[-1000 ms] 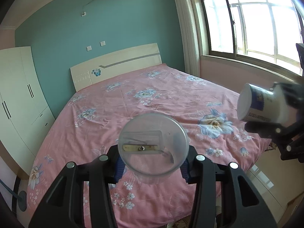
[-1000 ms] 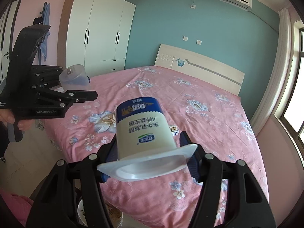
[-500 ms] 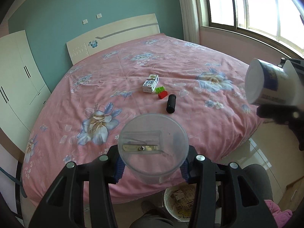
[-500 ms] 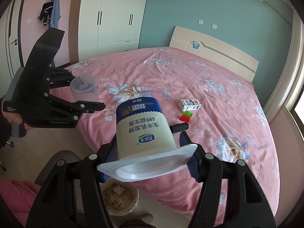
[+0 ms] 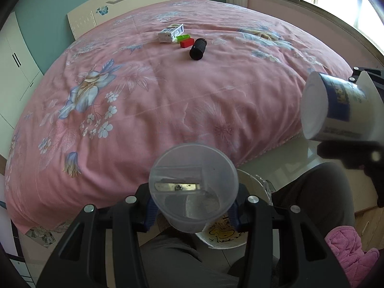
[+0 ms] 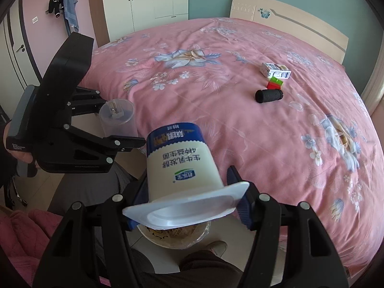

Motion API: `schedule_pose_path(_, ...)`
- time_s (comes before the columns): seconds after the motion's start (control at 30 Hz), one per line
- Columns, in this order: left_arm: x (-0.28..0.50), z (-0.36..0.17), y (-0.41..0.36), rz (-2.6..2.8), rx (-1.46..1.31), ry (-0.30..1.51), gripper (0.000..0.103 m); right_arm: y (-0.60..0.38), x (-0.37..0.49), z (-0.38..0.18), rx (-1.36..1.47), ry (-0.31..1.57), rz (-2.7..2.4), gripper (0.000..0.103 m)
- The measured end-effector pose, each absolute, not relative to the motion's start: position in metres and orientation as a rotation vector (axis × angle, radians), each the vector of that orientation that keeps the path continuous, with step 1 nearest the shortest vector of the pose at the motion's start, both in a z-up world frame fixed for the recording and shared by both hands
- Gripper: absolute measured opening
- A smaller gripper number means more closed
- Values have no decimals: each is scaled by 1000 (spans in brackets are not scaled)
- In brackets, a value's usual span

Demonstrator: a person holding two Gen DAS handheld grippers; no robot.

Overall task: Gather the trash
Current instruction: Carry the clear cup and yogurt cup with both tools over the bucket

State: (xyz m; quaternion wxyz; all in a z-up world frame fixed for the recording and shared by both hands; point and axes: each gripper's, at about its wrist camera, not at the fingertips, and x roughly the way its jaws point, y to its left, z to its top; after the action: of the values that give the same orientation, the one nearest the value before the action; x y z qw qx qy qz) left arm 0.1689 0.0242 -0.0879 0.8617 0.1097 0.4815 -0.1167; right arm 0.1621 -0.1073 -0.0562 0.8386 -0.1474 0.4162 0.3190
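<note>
Fingers of the left gripper clamp a clear plastic cup, bottom centre of the left wrist view; the cup's closed end faces the camera, with a small metal blade piece showing through it. In the right wrist view the same left gripper sits at mid left, reaching in level from the left edge, the cup upright between its fingers.

Fingers of the right gripper are shut on a white and blue yogurt cup, bottom centre of the right wrist view. It is tilted with its base away from the camera and its wide rim toward the lens. In the left wrist view that yogurt cup hangs at the right edge, base pointing left, the right gripper behind it mostly out of frame.

White trash bin stands on the floor at the foot of the bed, directly under both grippers; the right wrist view shows the bin below the yogurt cup's rim, holding paper scraps and wrappers.

Pink floral bed fills the upper part of both views. On it, upper right in the right wrist view: a small white carton, green block, red block, black cylinder, close together.
</note>
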Motion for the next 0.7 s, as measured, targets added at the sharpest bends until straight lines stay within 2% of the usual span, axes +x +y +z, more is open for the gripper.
schedule_pose_path(0.37, 175, -185, 20, -239, 208, 1208, 49, -92, 157, -182, -300, 1133, 689, 62)
schedule_pose_path(0.7, 187, -263, 17, -219, 126, 1375, 49, -79, 150, -273, -304, 1322, 678, 63)
